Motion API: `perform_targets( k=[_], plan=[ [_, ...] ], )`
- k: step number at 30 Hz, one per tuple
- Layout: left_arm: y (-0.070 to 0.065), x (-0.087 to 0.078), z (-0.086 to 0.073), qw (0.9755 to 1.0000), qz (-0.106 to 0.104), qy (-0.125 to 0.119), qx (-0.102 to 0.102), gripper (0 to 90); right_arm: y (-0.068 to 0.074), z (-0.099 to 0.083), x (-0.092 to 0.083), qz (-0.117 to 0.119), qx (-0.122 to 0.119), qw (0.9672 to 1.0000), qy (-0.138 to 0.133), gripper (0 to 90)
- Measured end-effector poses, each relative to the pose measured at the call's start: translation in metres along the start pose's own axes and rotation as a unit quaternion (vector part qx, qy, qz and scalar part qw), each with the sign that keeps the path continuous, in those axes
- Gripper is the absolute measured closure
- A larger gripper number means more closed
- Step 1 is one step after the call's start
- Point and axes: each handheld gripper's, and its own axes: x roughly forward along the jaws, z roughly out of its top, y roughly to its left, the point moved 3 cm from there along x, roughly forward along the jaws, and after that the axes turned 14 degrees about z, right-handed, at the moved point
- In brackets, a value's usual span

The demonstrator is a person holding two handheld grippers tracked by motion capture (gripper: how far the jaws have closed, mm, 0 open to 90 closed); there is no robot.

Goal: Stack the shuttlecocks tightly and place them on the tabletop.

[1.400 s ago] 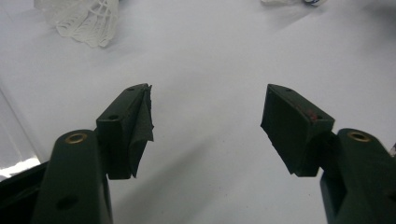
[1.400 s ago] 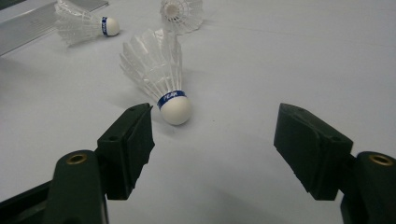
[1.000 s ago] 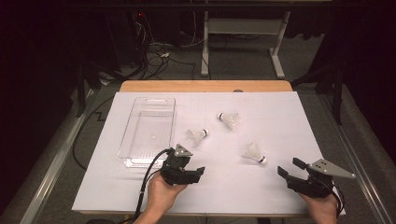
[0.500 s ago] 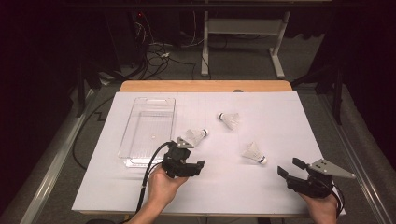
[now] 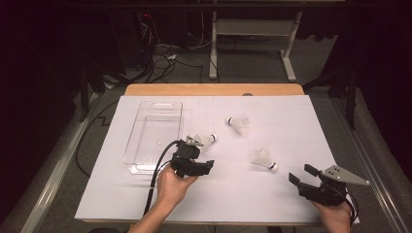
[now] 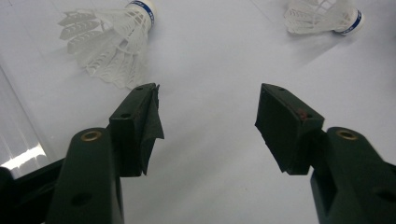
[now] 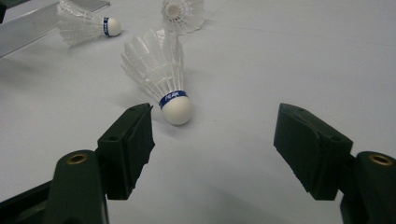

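Observation:
Three white shuttlecocks lie on the white table sheet. One rests beside the clear tray, one lies farther back, and one is right of centre. My left gripper is open just short of the shuttlecock by the tray. In the left gripper view that shuttlecock lies past the left jaw, with nothing in the left gripper. My right gripper is open near the front right. The nearest shuttlecock lies just ahead of the right gripper, its cork toward the left jaw.
The clear tray holds nothing and sits at the left of the sheet. A wooden table edge runs along the back. Cables and a desk frame are on the floor beyond. A black cable trails from the left gripper.
My left gripper has moved forward, away from the person, toward the shuttlecock by the tray. The right gripper and the shuttlecocks have stayed put.

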Motion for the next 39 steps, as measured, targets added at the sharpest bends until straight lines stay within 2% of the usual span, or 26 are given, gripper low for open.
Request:
perform_targets(
  k=[11,17,23,30,39],
  plan=[
    [0.009,0.007,0.007,0.9998,0.007,0.012,-0.014,39.3,-0.001,0.0,0.0,0.001,-0.001,1.0,0.0,29.0],
    [0.011,0.008,0.016,0.9997,0.013,0.017,-0.009,37.8,-0.001,0.0,0.0,0.002,0.0,1.0,0.0,29.0],
    [0.013,0.011,0.021,0.9995,0.012,0.024,-0.014,37.6,-0.001,0.0,0.0,0.002,0.0,1.0,-0.001,29.0],
    [0.015,0.014,0.026,0.9992,0.024,0.029,-0.016,36.6,-0.001,0.0,0.0,0.003,-0.001,1.0,-0.001,29.0],
    [0.017,0.019,0.032,0.9988,0.023,0.038,-0.021,37.8,0.0,0.0,0.0,0.003,-0.004,1.0,0.0,29.1]
  ],
)
